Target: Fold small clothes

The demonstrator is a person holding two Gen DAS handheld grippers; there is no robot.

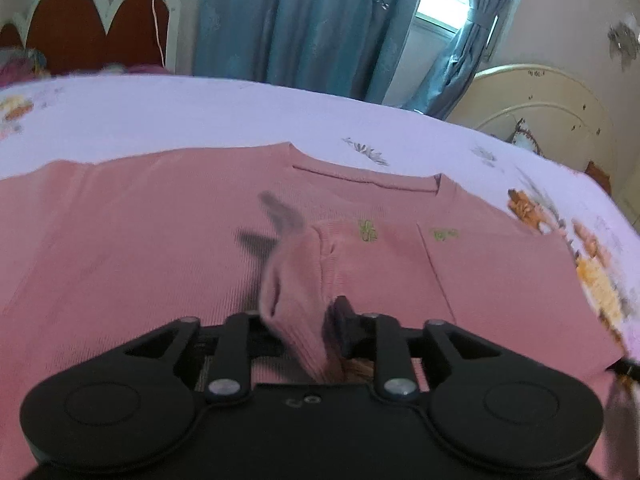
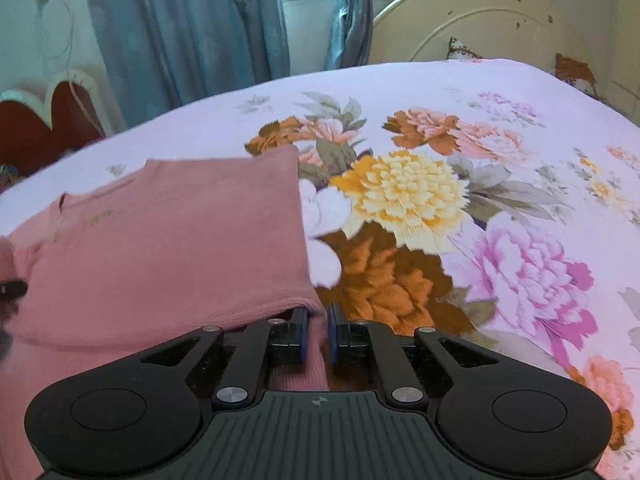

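Observation:
A small pink knit top (image 1: pixel 132 232) lies spread on the flowered bedsheet (image 1: pixel 200 112), neckline at the far side. My left gripper (image 1: pixel 304 320) is shut on a bunched fold of the pink top, lifted over the garment's middle. In the right wrist view the pink top (image 2: pixel 168 240) fills the left half, its right part folded over. My right gripper (image 2: pixel 318 332) is shut on the near right edge of the pink top, low over the sheet (image 2: pixel 520 120).
A cream headboard (image 2: pixel 480 20) stands at the bed's far right end. Blue curtains (image 1: pixel 304 20) and a window hang behind the bed. A red and white arched headboard (image 1: pixel 92 24) stands at the far left.

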